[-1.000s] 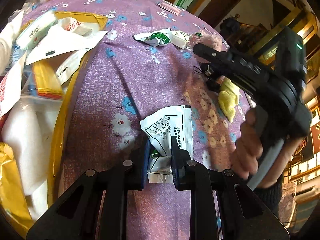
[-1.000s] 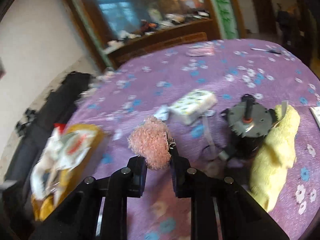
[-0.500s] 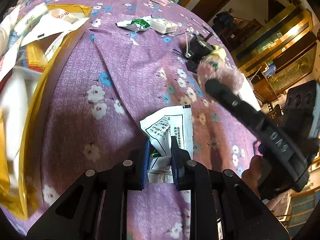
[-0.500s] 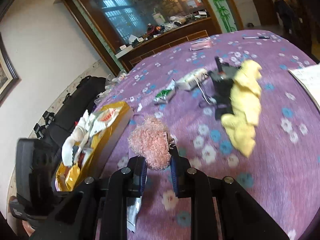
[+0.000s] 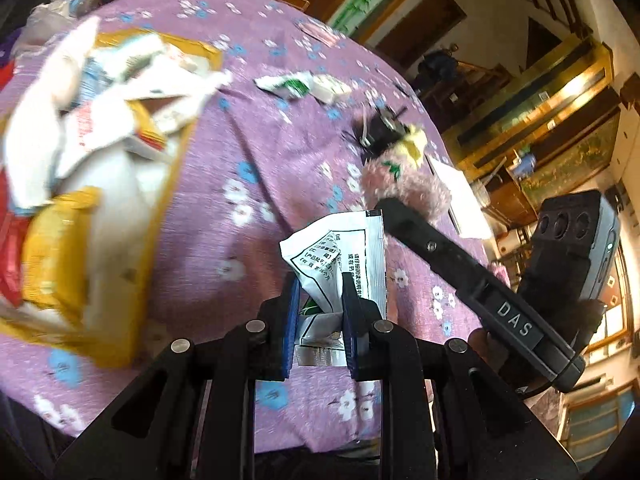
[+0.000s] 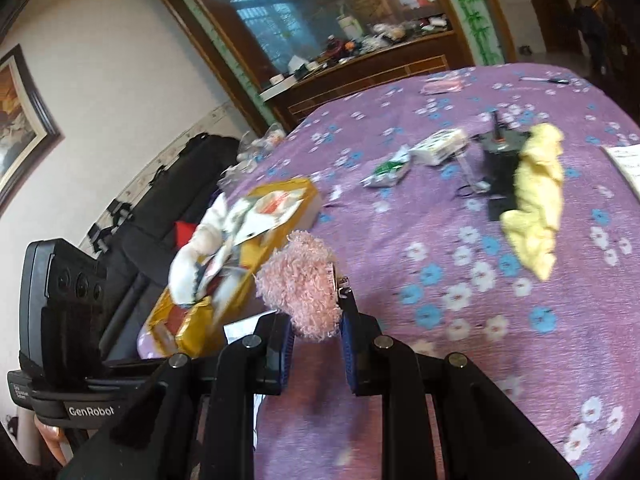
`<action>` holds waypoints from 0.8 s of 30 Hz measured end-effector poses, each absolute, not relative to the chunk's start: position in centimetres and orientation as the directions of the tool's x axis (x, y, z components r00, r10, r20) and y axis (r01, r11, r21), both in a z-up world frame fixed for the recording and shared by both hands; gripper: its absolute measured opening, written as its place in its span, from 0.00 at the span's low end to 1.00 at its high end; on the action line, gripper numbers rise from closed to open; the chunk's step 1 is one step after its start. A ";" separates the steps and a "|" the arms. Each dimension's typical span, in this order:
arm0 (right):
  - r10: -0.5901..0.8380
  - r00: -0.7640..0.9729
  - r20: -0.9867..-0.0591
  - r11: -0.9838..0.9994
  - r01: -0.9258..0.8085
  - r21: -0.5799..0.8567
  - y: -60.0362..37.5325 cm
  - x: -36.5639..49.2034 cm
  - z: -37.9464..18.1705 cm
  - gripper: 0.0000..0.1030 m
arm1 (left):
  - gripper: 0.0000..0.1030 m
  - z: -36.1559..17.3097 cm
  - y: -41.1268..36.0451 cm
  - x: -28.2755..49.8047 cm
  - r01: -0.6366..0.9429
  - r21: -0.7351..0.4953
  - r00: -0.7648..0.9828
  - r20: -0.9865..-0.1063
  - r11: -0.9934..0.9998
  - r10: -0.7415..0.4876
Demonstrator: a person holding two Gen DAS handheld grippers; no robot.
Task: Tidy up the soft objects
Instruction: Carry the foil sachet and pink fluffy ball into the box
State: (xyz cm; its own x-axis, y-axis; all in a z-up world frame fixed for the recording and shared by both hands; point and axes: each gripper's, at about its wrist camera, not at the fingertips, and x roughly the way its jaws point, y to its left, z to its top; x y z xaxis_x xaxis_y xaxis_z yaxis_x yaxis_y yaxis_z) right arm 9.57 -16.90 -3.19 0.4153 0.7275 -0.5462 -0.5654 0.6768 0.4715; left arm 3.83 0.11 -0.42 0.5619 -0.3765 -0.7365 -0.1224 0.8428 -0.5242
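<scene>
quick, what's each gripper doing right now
left gripper: shut on the white sachet
right gripper: shut on the pink fuzzy pouch

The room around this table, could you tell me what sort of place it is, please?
Probably a home's living or dining room: a purple floral tablecloth, a framed picture on the wall, and a cluttered wooden sideboard.

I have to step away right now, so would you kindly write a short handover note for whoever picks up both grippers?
Left gripper: shut on a crumpled white sachet, held above the purple tablecloth.
Right gripper: shut on a fluffy pink pouch, also off the table.
Yellow box: at the table's edge, already piled with packets.
Done: both items picked up.
Left: drop both in a place of your choosing, probably the box; yellow cloth, green-and-white sachet and tissue pack lie loose.
</scene>
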 end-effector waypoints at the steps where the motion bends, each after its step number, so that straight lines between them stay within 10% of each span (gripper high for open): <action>1: 0.736 0.401 -0.545 0.666 -0.572 0.479 -16.4 9.5 -3.1 0.19 | 0.18 0.0 0.8 3.5 -0.131 -0.530 0.572 -0.731 0.838 -0.373; 24: 0.753 0.217 -0.621 0.548 -0.730 0.409 -1.7 8.0 -4.1 0.23 | 0.18 -1.7 18.1 0.3 -0.401 -0.577 0.686 -0.704 0.712 -0.184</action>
